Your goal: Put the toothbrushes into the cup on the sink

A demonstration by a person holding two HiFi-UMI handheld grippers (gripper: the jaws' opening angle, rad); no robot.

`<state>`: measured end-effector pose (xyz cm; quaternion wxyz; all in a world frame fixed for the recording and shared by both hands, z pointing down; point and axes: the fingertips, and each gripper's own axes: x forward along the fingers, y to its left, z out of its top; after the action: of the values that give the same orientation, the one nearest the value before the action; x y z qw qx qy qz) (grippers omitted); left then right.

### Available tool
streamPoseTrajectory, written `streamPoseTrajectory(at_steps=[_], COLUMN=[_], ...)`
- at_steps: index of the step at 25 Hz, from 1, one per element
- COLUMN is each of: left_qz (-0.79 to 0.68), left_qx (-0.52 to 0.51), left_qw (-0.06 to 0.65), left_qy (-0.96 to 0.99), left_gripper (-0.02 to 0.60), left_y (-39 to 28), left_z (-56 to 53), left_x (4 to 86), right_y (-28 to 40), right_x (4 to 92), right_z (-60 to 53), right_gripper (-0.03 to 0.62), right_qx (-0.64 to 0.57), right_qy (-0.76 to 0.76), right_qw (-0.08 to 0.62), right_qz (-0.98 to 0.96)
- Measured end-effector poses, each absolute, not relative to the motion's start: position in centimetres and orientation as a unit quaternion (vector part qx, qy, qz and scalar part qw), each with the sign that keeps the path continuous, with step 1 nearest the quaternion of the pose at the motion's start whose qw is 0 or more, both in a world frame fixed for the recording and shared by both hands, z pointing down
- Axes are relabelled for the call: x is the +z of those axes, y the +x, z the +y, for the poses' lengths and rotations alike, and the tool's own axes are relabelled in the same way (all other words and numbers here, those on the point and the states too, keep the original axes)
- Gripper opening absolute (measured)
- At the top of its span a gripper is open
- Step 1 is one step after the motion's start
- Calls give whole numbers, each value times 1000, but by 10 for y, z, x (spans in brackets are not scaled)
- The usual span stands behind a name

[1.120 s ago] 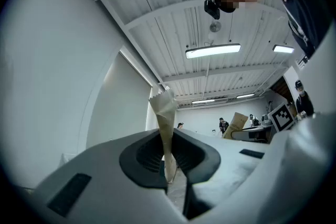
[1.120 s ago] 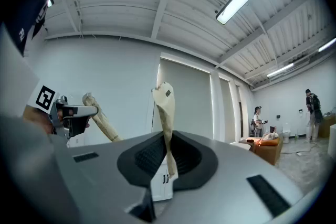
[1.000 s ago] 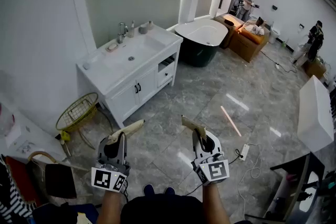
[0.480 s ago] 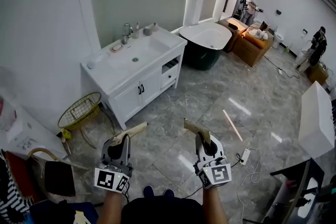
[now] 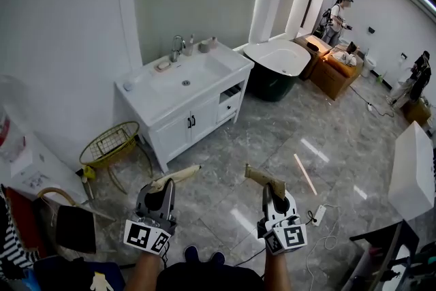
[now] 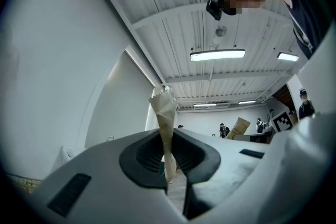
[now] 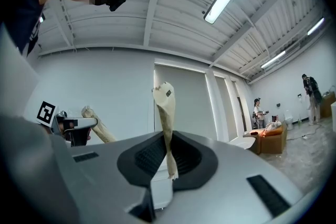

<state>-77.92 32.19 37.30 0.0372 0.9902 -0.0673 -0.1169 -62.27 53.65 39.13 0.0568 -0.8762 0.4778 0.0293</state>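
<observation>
the sink [image 5: 146,88] has shifted toward the middle of the head view, but it is well apart. the left gripper [image 5: 165,186] jaws pinch one wrapped toothbrush [image 5: 178,175], and the right gripper [image 5: 270,191] jaws pinch the other toothbrush [image 5: 262,177]. i think this is only the approach.

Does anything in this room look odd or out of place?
Nothing is spilled. The left tool pinches the left toothbrush and the right tool the right toothbrush, both still in tan paper sleeves, twisted at the jaws. A gold wire basket sits tilted beside the sink cabinet.
</observation>
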Motion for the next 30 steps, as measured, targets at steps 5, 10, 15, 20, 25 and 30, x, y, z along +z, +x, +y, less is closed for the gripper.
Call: streamPoseTrajectory(at_steps=[5,10,15,20,25,30], left_qz=[-60,-56,-58,-58,-56,-58], left_qx=[-116,-113,-114,-113,-114,-115], left_qw=[34,18,23,23,20,16], left_qy=[991,992,992,992,992,992], left_gripper=[46,46,46,46,46,46], left_y=[-781,-784,-794,-801,-807,-810], left_z=[314,303,281,266,255,249], left_x=[375,376,381,386,386,385], right_y=[-625,-628,-639,-643,-651,-657], right_x=[396,398,399,405,399,400], right_z=[532,523,506,492,479,470], right_gripper=[48,48,48,48,48,48], right_qx=[38,34,36,29,47,37], right_qy=[-878,-882,-881,-882,-880,-879], right_qw=[48,30,25,23,18,17], right_qz=[475,469,471,470,472,475])
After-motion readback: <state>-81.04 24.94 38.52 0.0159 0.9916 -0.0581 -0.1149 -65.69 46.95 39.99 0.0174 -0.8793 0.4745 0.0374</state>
